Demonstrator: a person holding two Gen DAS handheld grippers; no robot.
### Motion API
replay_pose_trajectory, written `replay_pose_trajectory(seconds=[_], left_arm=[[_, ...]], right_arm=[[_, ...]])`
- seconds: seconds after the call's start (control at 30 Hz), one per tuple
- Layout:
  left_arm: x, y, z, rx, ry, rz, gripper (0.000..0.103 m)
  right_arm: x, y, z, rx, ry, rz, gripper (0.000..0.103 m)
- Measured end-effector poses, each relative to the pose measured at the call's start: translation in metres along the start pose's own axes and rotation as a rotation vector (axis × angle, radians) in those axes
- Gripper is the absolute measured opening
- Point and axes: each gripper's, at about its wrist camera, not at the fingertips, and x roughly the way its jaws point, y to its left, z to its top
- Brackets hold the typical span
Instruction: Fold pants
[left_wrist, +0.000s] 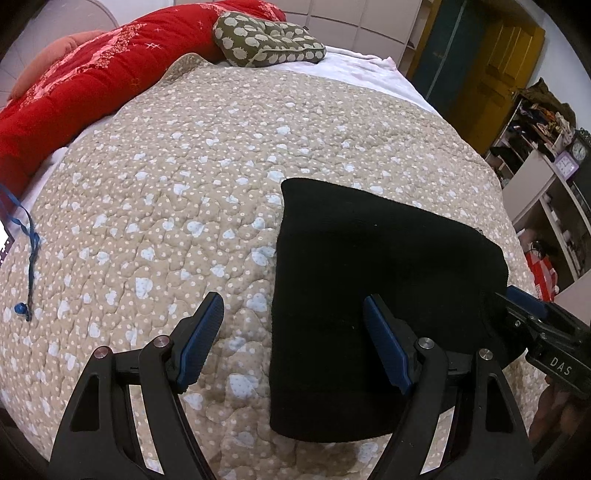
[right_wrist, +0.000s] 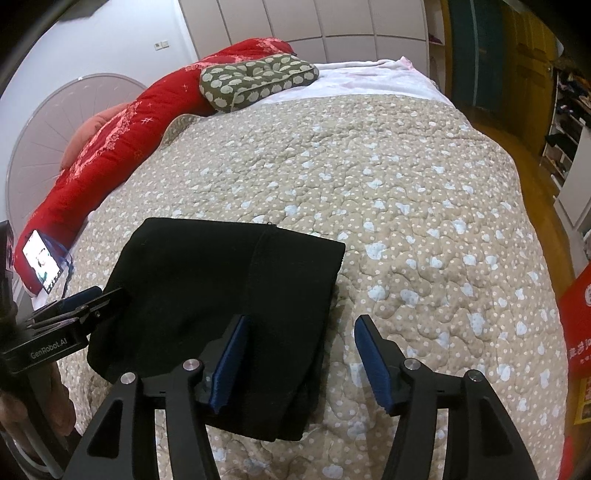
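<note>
Pants (right_wrist: 221, 317) lie already folded into a compact black rectangle on the quilt (right_wrist: 424, 221), both the left gripper (left_wrist: 293, 339) and the right gripper (right_wrist: 301, 363) open and empty, so little seems left.

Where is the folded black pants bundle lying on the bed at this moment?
The folded black pants bundle lies flat on the beige quilted bedspread with pale blue hearts, near its front edge, between the left gripper and the right gripper, far from the olive patterned cushion.

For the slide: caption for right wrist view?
Open right gripper over folded black pants on quilted bedspread.
</note>
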Motion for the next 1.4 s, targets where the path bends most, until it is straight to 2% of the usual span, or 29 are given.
replay_pose_trajectory(seconds=[0.23,0.57,0.77,0.93,1.03,1.17,1.23,1.33,1.4], left_arm=[[0.004,0.001,0.001,-0.003,0.004,-0.008,0.079],[0.010,0.006,0.005,-0.024,0.018,-0.039,0.079],[0.010,0.008,0.006,-0.028,0.017,-0.056,0.079],[0.017,0.015,0.005,-0.057,0.045,-0.153,0.079],[0.021,0.017,0.006,-0.072,0.045,-0.170,0.085],[0.031,0.015,0.006,-0.104,0.063,-0.218,0.091],[0.034,0.012,0.005,-0.106,0.061,-0.222,0.095],[0.033,0.007,0.004,-0.092,0.045,-0.218,0.096],[0.033,0.004,0.003,-0.084,0.044,-0.222,0.096]], right_arm=[[0.003,-0.003,0.001,0.011,0.005,0.011,0.061],[0.011,-0.017,0.000,0.092,0.013,0.092,0.064],[0.011,-0.016,0.001,0.091,0.016,0.088,0.067],[0.016,-0.023,-0.001,0.105,0.018,0.111,0.071],[0.019,-0.030,-0.002,0.126,0.023,0.133,0.077],[0.029,-0.040,-0.003,0.192,0.026,0.230,0.082],[0.034,-0.041,-0.004,0.211,0.024,0.247,0.084],[0.034,-0.035,-0.003,0.186,0.007,0.253,0.084],[0.034,-0.029,-0.003,0.162,-0.004,0.258,0.077]])
